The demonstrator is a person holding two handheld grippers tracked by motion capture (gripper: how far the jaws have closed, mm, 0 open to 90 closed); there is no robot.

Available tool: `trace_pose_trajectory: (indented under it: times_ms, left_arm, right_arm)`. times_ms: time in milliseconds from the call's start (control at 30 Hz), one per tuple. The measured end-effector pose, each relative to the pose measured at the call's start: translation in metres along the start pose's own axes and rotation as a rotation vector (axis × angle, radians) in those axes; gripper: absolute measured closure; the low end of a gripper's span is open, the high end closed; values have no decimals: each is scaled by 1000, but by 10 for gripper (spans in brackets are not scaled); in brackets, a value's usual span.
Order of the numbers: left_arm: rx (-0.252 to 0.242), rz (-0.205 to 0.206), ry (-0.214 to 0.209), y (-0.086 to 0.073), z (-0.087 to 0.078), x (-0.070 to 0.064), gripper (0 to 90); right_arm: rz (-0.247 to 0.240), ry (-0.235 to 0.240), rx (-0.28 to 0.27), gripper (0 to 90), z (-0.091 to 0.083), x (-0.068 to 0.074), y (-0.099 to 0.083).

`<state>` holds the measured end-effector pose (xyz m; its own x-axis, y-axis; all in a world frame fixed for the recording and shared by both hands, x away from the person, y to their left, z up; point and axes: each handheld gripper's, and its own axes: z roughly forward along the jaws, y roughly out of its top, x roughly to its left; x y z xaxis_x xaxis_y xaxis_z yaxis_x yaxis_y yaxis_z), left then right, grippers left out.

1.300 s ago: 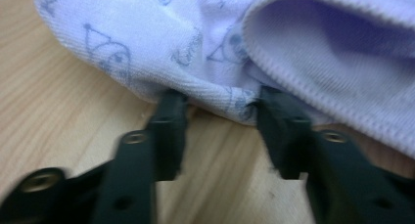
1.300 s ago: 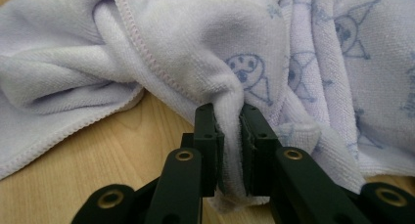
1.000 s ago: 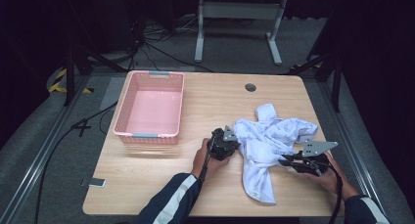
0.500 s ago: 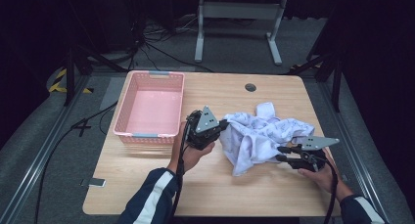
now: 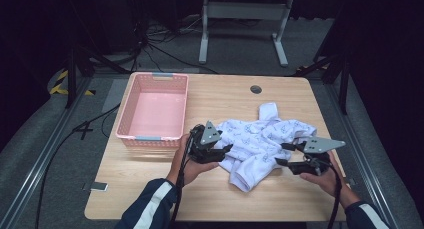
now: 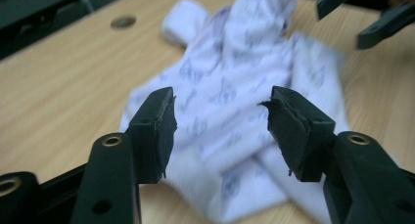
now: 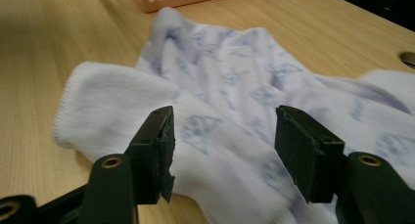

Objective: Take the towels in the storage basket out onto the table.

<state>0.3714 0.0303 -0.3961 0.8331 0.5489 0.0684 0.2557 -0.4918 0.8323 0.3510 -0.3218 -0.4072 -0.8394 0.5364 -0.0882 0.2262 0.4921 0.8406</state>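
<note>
A white garment (image 5: 262, 139) with a pale blue print lies crumpled on the wooden table (image 5: 150, 189), right of centre. My left gripper (image 5: 226, 150) is at the garment's left edge, jaws open and pointing right. In the left gripper view the left gripper (image 6: 220, 111) is open over the garment (image 6: 230, 82), gripping nothing. My right gripper (image 5: 281, 154) is at the cloth's right front edge, jaws open and pointing left. In the right gripper view the right gripper (image 7: 224, 128) stands open just above a ribbed sleeve cuff (image 7: 83, 106) of the garment (image 7: 235, 87).
An empty pink plastic basket (image 5: 152, 109) stands at the left of the table, just behind my left hand. A round cable hole (image 5: 256, 89) sits near the far edge. A small grey tag (image 5: 96, 186) lies at the front left corner. A metal stand (image 5: 240, 19) is beyond the table.
The left gripper swung left and up at the garment's edge, then dropped back toward it. The garment now lies more bunched and slightly further left. The right gripper barely moved.
</note>
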Motion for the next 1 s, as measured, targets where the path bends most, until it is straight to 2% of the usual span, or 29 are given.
trace_pose_trajectory:
  times_ms: [67, 133, 233, 300, 367, 433, 467, 533, 567, 700, 733, 767, 867, 933, 1000]
  left_arm:
    - [42, -6, -6, -16, 2, -2, 371]
    - [98, 9, -17, -32, 2, -7, 339]
    - [133, 30, -29, -56, -4, -9, 324]
    - [158, 45, -18, -68, -7, -7, 305]
    - [153, 10, -29, -77, -11, -4, 304]
    - [158, 6, -30, -82, -14, 0, 297]
    - [158, -8, -44, -85, -14, 2, 295]
    - [159, -18, -62, -87, -13, 4, 284]
    - [168, -12, -62, -87, -12, 4, 283]
    - [178, -16, -77, -88, -9, 4, 278]
    - [172, -22, -80, -88, -9, 5, 278]
    - [169, -30, -80, -88, -9, 6, 279]
    - [177, -24, -75, -88, -8, 6, 286]
    - [181, -19, -76, -88, -7, 5, 288]
    - [178, -19, -78, -88, -7, 6, 287]
  right_arm:
    - [-40, 48, 18, 377, 13, 14, 9]
    - [-77, 65, 25, 376, 25, 28, 19]
    - [-99, 118, 11, 363, 44, 45, 36]
    - [-105, 137, 23, 373, 59, 56, 46]
    - [-122, 155, 33, 396, 73, 65, 51]
    - [-137, 170, 75, 412, 88, 73, 53]
    - [-149, 162, 109, 430, 98, 77, 52]
    - [-148, 171, 176, 465, 112, 78, 49]
    - [-149, 160, 208, 466, 118, 78, 47]
    - [-115, 131, 280, 524, 132, 71, 37]
    - [-100, 134, 284, 562, 133, 70, 35]
    - [-105, 125, 281, 593, 134, 69, 35]
    - [-127, 108, 284, 766, 134, 70, 37]
    - [-115, 122, 271, 794, 132, 67, 39]
    - [-87, 156, 204, 799, 122, 64, 46]
